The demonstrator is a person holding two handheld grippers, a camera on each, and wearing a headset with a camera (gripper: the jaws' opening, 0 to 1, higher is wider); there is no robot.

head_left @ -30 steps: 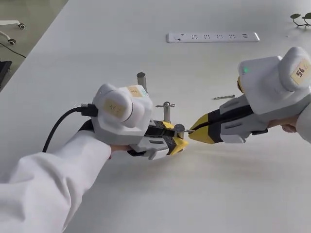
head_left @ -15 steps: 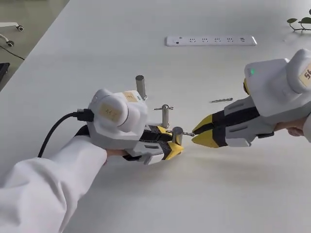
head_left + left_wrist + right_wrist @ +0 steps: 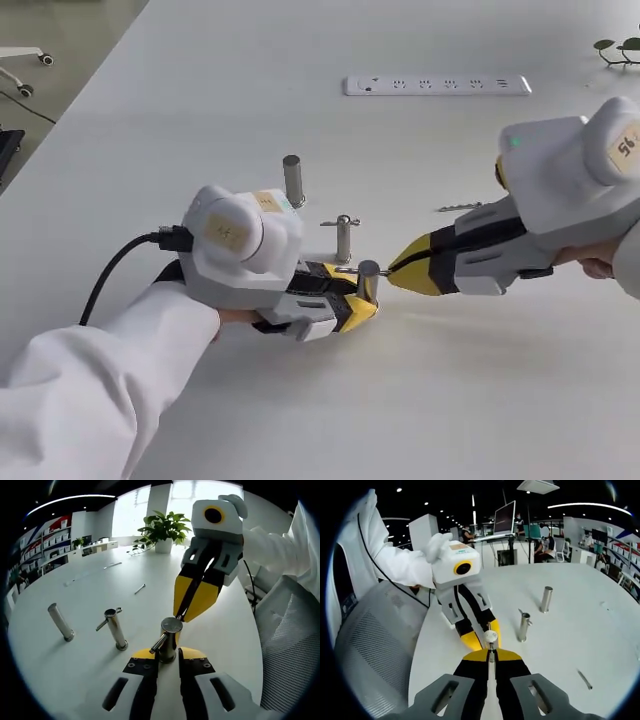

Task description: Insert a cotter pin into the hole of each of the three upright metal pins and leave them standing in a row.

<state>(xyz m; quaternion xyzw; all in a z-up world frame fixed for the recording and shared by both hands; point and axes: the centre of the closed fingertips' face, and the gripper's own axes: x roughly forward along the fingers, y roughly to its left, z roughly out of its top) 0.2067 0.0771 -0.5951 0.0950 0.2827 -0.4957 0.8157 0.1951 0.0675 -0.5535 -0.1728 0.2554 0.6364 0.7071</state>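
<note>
in the left claw [image 3: 168, 656] stands a metal pin [image 3: 170, 630], cotter pin [image 3: 157, 644] through it.

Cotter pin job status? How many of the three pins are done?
Done: the middle pin carries a fitted cotter pin. In hand: the left hand-held gripper clamps the near pin while the right hand-held gripper holds a second cotter pin in its hole. Left: the far pin is bare; a loose cotter pin lies on the table.

Near pin [image 3: 368, 270] stands before middle pin [image 3: 344, 238], far pin [image 3: 293, 180] behind, power strip [image 3: 437, 86] beyond.
</note>
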